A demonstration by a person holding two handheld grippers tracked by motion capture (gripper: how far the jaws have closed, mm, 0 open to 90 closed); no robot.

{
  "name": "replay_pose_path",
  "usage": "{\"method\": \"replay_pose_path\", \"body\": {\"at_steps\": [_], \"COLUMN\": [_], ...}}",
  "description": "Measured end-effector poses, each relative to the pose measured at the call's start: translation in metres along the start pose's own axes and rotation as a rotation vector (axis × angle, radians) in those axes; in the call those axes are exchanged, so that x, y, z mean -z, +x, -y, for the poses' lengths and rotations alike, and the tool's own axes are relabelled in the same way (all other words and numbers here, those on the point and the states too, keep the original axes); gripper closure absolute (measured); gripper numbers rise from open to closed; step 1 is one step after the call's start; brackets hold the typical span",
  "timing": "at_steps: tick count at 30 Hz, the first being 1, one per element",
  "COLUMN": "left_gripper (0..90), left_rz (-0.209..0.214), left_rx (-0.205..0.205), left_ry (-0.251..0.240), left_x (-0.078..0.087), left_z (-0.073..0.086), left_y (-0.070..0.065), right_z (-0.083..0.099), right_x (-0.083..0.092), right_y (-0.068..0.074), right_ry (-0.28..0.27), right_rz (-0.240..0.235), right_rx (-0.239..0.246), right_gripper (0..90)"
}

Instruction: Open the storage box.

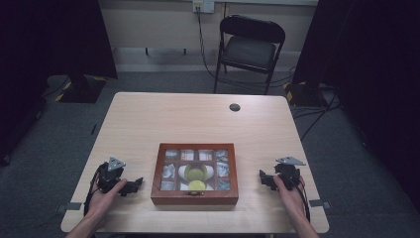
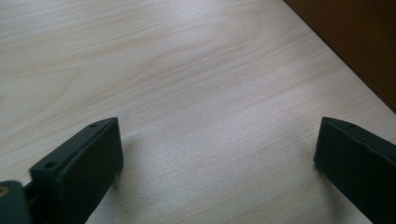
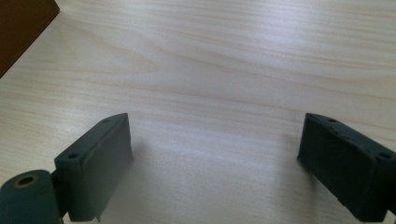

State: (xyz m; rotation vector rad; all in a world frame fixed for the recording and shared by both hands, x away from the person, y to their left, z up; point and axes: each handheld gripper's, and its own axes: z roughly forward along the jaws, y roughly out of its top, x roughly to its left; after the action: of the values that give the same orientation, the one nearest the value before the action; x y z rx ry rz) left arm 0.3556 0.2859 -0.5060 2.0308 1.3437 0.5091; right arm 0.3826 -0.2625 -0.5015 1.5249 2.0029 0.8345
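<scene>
Wooden box point(image 1: 194, 194), glass-lidded and split into small compartments, sits low in the centre of the high view, on the pale tabletop point(image 1: 198, 121) near its front edge. Through the lid you see pale items in the outer cells and a yellow-green round piece in the middle. Your left tongs point(image 1: 132, 186) rest at lower left of the frame, just beside the box, held in your left hand point(image 1: 106, 196). Your right tongs point(image 1: 263, 177) rest at lower right, near the box's other side, in your right hand point(image 1: 289, 191). A small dark disc point(image 1: 235, 107) lies toward the tabletop's far edge, and a black folding chair point(image 1: 250, 49) stands beyond it at top centre.

In the left gripper view, your left tongs point(image 2: 217, 154) are spread wide with nothing between them, over bare wood; the box's brown wall point(image 2: 355, 42) fills the upper right corner.

In the right gripper view, your right tongs point(image 3: 215, 154) are likewise wide apart and hold nothing; the box's corner point(image 3: 21, 28) shows at upper left.
</scene>
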Motion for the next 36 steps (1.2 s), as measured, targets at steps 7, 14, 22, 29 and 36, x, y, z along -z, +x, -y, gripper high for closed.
{"method": "replay_pose_path", "body": {"at_steps": [7, 14, 22, 29, 36], "left_gripper": [10.6, 20.0, 26.2, 32.9, 35.9], "left_rz": [-0.007, 0.075, 0.189, 0.269, 0.299], "left_rx": [-0.005, -0.004, -0.026, -0.046, -0.099], "left_ry": [0.024, 0.021, -0.006, -0.026, -0.070], "left_x": [0.004, 0.011, 0.022, 0.030, 0.043], "left_z": [-0.003, -0.004, -0.010, -0.017, -0.025], "left_y": [0.002, 0.000, -0.006, -0.011, -0.030], "right_z": [0.000, 0.001, 0.001, 0.001, 0.002], "right_x": [0.000, 0.001, 0.001, 0.001, 0.002], "right_y": [0.000, 0.000, -0.001, -0.001, -0.001], "right_ry": [0.000, 0.000, 0.001, 0.000, 0.000], "right_rz": [0.000, -0.012, -0.018, -0.019, -0.025], "right_rx": [0.000, 0.013, 0.019, 0.020, 0.026], "right_gripper": [8.8, 8.9, 8.9, 8.9, 8.9]}}
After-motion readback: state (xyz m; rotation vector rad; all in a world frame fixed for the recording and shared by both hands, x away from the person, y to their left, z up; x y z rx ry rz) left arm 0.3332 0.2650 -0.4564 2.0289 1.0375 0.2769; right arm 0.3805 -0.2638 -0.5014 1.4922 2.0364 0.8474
